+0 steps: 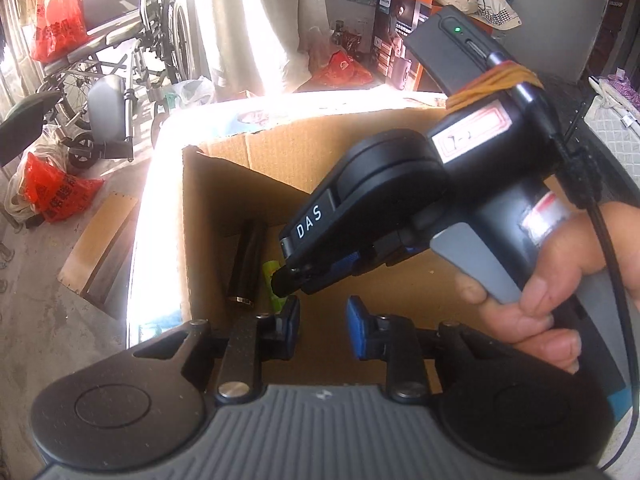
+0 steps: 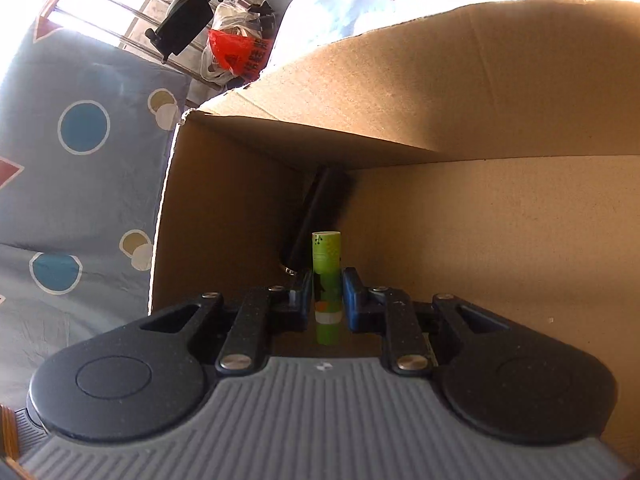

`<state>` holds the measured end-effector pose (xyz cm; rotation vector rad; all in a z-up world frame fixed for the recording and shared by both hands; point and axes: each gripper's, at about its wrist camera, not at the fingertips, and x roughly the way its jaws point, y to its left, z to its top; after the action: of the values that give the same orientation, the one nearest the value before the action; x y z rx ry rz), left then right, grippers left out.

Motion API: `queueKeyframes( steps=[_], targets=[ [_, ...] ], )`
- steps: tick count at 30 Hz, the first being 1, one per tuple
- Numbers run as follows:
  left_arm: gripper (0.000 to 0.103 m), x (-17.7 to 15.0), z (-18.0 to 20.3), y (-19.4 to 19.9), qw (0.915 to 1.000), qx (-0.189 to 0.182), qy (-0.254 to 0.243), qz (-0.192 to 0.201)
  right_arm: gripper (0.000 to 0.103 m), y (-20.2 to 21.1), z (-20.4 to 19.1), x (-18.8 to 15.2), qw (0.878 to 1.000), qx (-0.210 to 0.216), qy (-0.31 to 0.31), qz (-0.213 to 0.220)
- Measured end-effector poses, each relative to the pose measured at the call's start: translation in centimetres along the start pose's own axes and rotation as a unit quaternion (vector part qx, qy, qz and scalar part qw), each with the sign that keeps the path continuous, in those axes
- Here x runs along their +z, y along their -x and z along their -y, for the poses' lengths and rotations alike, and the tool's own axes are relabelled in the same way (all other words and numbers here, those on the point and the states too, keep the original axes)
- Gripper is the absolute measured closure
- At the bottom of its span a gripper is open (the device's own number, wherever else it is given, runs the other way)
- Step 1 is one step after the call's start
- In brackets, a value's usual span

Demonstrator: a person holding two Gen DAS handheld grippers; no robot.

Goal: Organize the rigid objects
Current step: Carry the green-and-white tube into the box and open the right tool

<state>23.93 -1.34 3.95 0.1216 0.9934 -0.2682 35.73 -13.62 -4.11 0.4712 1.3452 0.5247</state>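
Observation:
An open cardboard box (image 1: 216, 200) stands on a bed, and both grippers are over it. My right gripper (image 2: 326, 284) is shut on a green tube (image 2: 326, 252) with a white band, held upright low inside the box (image 2: 480, 220). A black cylinder (image 2: 320, 208) leans in the box corner just behind the tube. In the left wrist view the right gripper (image 1: 296, 276) reaches down into the box from the right, with the green tube (image 1: 272, 272) at its tip beside the black cylinder (image 1: 246, 264). My left gripper (image 1: 323, 320) hovers above the near box edge, its jaws slightly apart with nothing between them.
A person's hand (image 1: 552, 300) grips the right gripper's handle. A wheelchair (image 1: 120, 60) and red plastic bags (image 1: 52, 192) stand on the floor to the left. A sheet with circles (image 2: 80, 200) covers the bed left of the box. Orange cartons (image 1: 400, 20) stand behind.

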Motion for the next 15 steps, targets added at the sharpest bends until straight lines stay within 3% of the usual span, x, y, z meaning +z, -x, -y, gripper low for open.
queueKeyframes(
  steps=[5, 11, 15],
  targets=[
    [0.073, 0.0, 0.1, 0.6, 1.0, 0.0, 0.0, 0.008, 0.063, 0.0, -0.4, 0.3, 1.0, -0.009, 0.012, 0.004],
    [0.07, -0.9, 1.1, 4.4, 0.9986, -0.007, -0.005, 0.052, 0.058, 5.3, -0.7, -1.4, 0.999, 0.025, 0.019, 0.041],
    [0.067, -2.8, 2.7, 8.5, 0.995, -0.015, -0.015, 0.098, 0.057, 11.8, -0.7, -5.2, 0.994, 0.064, 0.041, 0.077]
  ],
)
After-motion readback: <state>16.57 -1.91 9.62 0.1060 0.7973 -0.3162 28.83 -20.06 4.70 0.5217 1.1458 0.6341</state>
